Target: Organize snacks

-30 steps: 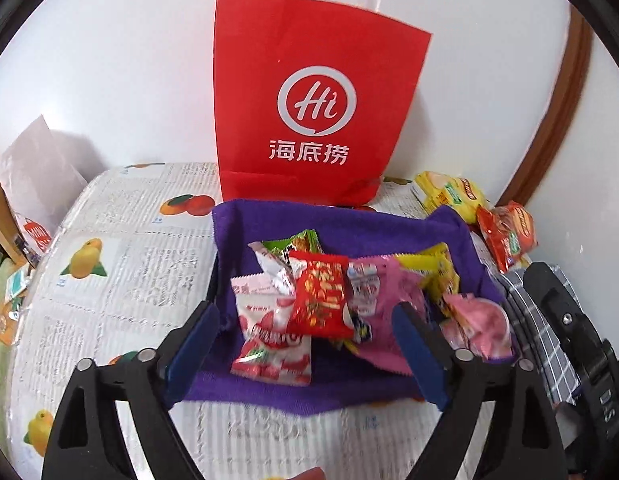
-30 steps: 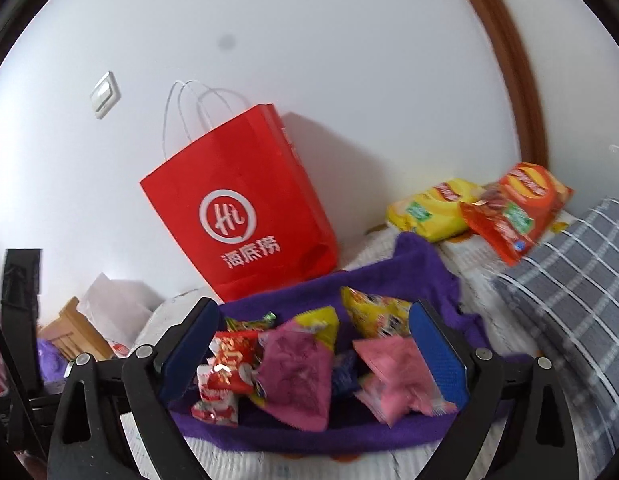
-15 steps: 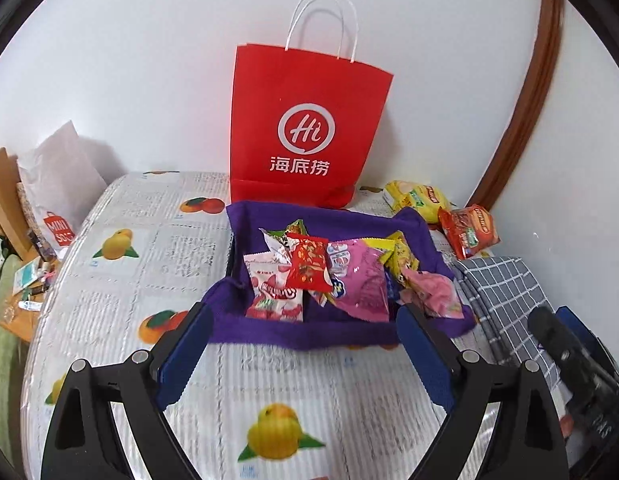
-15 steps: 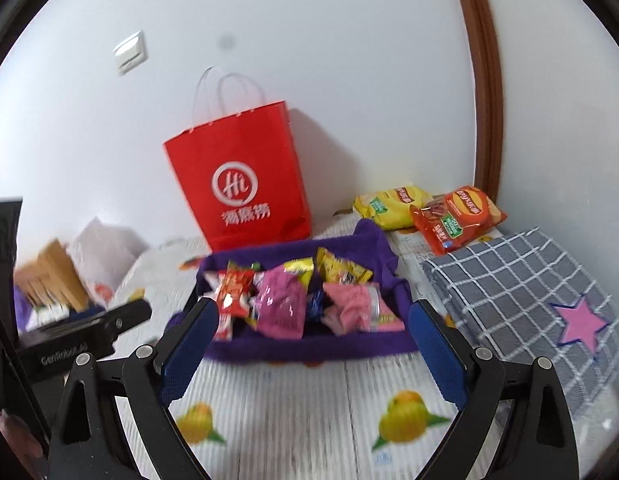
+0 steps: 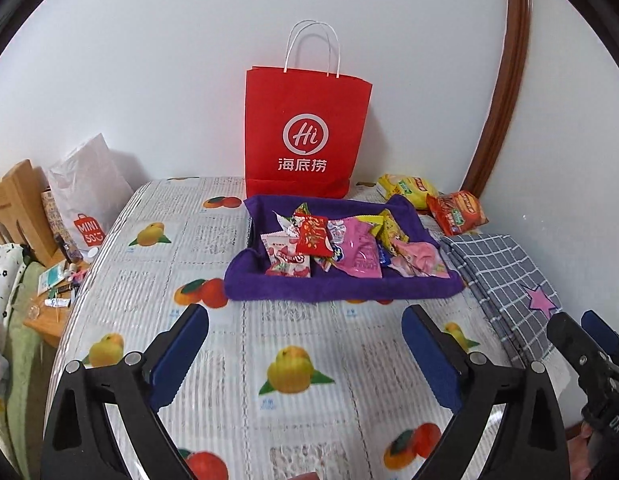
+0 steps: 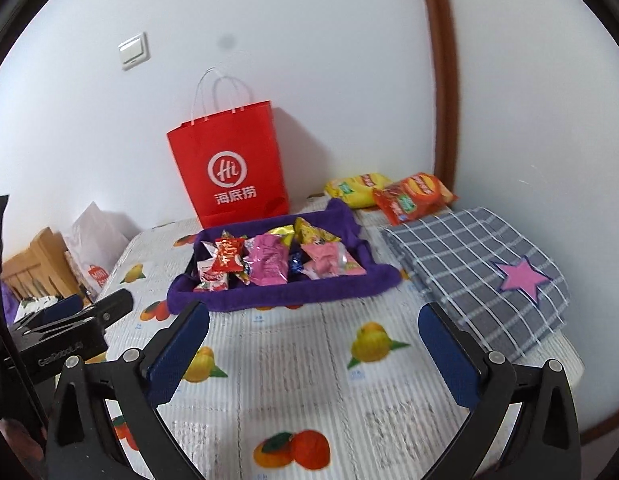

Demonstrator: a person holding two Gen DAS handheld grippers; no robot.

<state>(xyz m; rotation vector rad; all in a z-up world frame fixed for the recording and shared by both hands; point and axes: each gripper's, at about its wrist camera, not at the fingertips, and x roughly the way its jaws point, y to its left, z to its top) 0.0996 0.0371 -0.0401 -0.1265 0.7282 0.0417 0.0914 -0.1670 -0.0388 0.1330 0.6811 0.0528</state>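
Left fingers: the left gripper (image 5: 305,354) is seen with its blue-padded fingers (image 5: 181,350) spread wide after just opening further; nothing is held between them.
Right fingers: the right gripper (image 6: 313,354) is likewise spread wide after just opening further, and nothing is gripped.
Landmark: a purple tray (image 5: 341,286), soft and towel-like with low rolled walls, is taken as the reference; both grippers hang well in front of it, above the worktop (image 5: 309,400).
Snacks: crinkly foil and plastic snack packets (image 5: 349,246), red, pink, yellow and white, are heaped loosely inside the tray.
Outliers: a yellow chip bag (image 5: 407,190) and a red chip bag (image 5: 455,212), puffy and glossy, lie behind the tray's right corner, outside it.
Behind: a stiff red paper bag (image 5: 307,136) with white cord handles stands upright just behind the tray.
Right side: a folded grey checked cloth (image 6: 477,268) with a pink star lies beside the tray.
Surface: the worktop is covered by a ribbed, shiny, fruit-printed sheet.
Risk: slick packets could slip from the pads or several be pinched together; the soft tray could be dragged; the light paper bag could be tipped by a nudge; puffy chip bags could be crushed.
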